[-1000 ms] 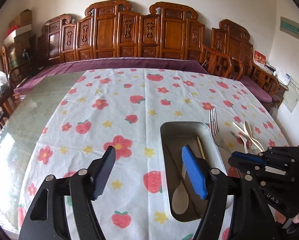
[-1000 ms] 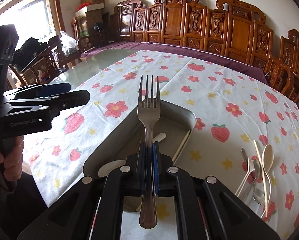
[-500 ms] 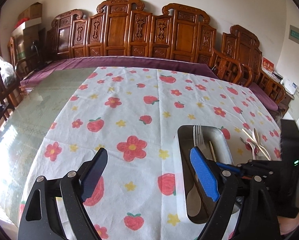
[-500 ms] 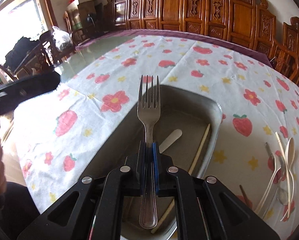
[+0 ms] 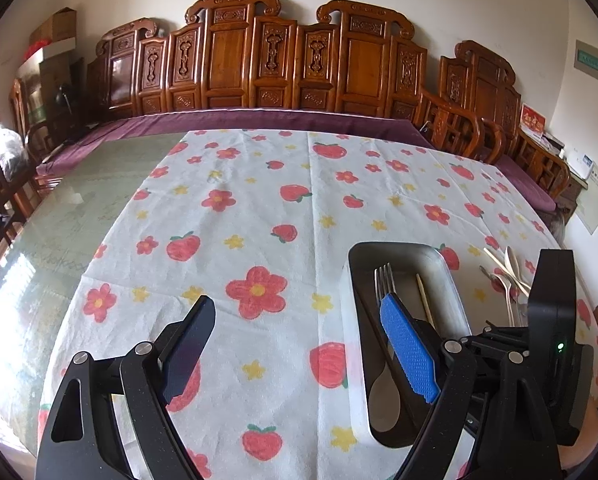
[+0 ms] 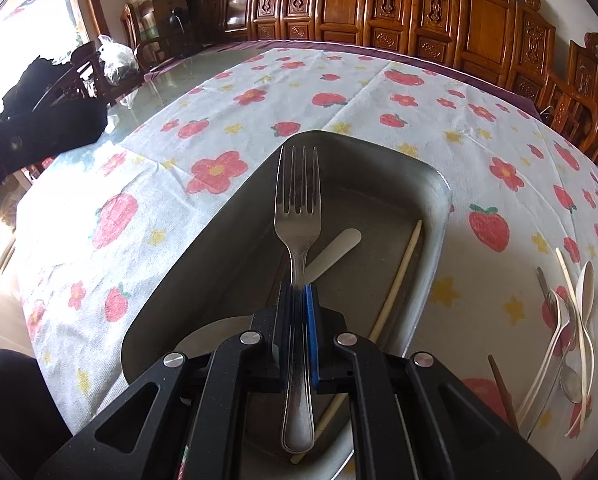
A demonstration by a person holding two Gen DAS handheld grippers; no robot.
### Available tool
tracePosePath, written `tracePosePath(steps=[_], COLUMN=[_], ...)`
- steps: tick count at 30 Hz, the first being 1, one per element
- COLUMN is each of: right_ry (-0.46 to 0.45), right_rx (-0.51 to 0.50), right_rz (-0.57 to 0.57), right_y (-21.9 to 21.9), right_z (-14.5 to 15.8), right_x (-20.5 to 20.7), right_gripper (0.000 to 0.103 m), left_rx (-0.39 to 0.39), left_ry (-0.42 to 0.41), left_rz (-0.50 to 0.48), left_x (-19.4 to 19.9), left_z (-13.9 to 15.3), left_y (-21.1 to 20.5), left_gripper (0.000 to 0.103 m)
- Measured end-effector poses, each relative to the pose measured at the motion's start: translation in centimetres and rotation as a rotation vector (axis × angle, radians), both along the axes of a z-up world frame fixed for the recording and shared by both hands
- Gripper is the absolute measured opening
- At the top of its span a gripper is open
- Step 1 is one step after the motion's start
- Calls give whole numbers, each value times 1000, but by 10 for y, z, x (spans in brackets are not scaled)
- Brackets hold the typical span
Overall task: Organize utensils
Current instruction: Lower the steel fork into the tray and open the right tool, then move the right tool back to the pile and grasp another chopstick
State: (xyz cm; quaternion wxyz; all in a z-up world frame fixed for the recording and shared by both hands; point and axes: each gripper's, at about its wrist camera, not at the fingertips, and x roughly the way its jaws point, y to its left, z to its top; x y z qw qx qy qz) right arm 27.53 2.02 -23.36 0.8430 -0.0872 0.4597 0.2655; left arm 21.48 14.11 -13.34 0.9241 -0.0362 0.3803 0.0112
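Right wrist: right gripper (image 6: 298, 334) pinches shiny four-tined fork (image 6: 298, 216); left gripper (image 5: 299, 354) spread.

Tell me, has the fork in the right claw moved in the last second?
Yes. The fork in the right claw has moved forward and down over the metal tray; its tines now sit inside the far rim.

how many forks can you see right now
1. The fork is clamped in the right gripper, its tines out over the metal tray. The loose pile of utensils on the cloth right of the tray overlaps, so another could be hidden there.
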Motion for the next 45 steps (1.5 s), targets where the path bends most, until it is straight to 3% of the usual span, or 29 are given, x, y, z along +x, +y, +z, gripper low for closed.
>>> tracePosePath(steps=[8,14,17,18,24,33,40,42,45], right_ry=[-58,-121,-120,-117,-58,43,60,59,71], right_rx=[72,30,-55,-74,-113,-153,-170,-165,-121], right_rz=[11,-26,-71,-90,-115,-109,-105,-102,-100], right_y=[-27,-96,-135,-148,-194,-210,-216,-219,-222], right_z=[40,63,54,50,22,-21,-29,-29,-26], right_x=[-11,-30,-33,-33,-44,-49,-54,-55,-58], right_gripper=[9,9,27,28,28,28,16,6,6], left_rx=[-7,-8,-17,-27,-17,7,15,18,16], left_ry=[2,5,4,6,18,40,66,69,72], left_rz=[-19,-77,-112,-130,-220,-330,-381,-390,-399], left_x=[0,-1,-3,-4,-9,-21,-23,-24,-24], left_z=[-1,-1,-1,-1,-6,-20,-32,-34,-36], left_y=[-9,-30,-46,-53,-98,-152,-177,-181,-184], left_gripper=[81,81,81,81,81,81,81,81,81])
